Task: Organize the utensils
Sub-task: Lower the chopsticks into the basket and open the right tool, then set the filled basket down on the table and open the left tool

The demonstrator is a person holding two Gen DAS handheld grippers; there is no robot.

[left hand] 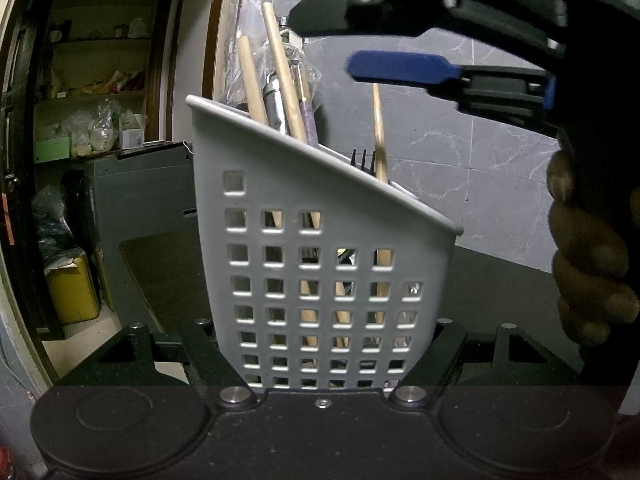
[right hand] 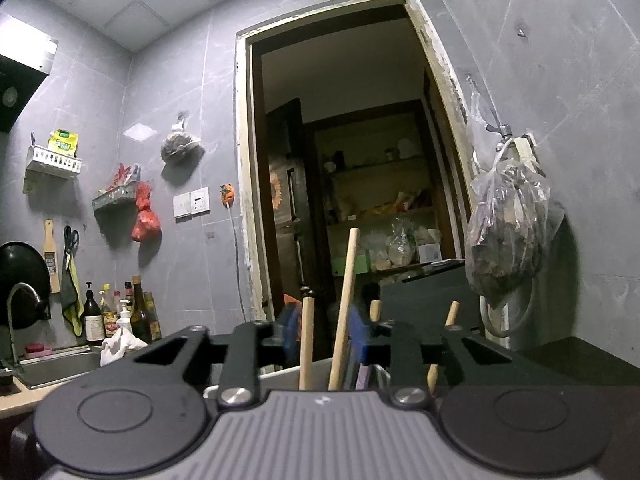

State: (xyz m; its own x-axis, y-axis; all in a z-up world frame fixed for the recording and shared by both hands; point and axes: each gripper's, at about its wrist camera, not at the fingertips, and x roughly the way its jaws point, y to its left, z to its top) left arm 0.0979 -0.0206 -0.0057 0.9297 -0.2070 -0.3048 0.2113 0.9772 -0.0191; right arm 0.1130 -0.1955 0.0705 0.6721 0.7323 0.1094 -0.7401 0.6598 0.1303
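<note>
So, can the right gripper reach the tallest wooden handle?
Likely yes: the right gripper has its open jaws either side of the tallest wooden handle, though a shorter handle stands between them too.

Kitchen, grey tiled walls [right hand: 192, 92].
Ahead of me, a doorway [right hand: 344, 152] opens onto dim pantry shelves [left hand: 94, 96].

Black left gripper [left hand: 328, 356] with silver screws; right gripper [right hand: 324, 334] black with blue-padded fingers [right hand: 358, 336].

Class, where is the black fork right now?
In the left wrist view, the black fork stands tines-up inside the grey utensil caddy, beside a wooden handle.
</note>
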